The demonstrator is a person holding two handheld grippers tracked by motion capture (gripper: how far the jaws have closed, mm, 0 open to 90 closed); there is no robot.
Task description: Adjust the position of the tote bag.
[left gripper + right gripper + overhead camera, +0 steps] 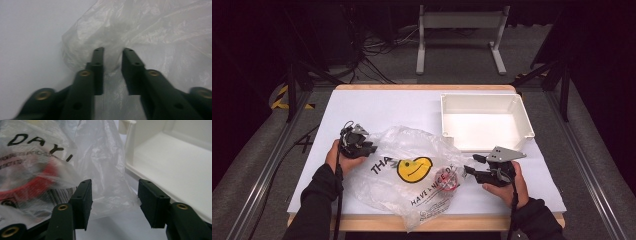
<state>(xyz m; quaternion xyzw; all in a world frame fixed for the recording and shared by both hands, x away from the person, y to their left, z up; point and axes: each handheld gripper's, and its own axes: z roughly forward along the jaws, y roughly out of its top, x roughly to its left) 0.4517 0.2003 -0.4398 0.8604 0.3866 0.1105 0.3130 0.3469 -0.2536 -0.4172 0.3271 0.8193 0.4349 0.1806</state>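
Note:
A crumpled clear plastic bag with a yellow smiley face and black lettering lies on the white table. A red ring-like thing shows through the film near the bag's right end. My left gripper is at the bag's left edge. In the left gripper view its jaws stand narrowly apart and pinch a bunched fold of the bag. My right gripper is at the bag's right edge with its jaws wide apart. Loose bag film hangs between them untouched, and the red thing lies to the left.
A white open bin stands at the back right of the table, just beyond the right gripper; its near wall shows close by in the right gripper view. A metal stand and cables are on the floor behind the table.

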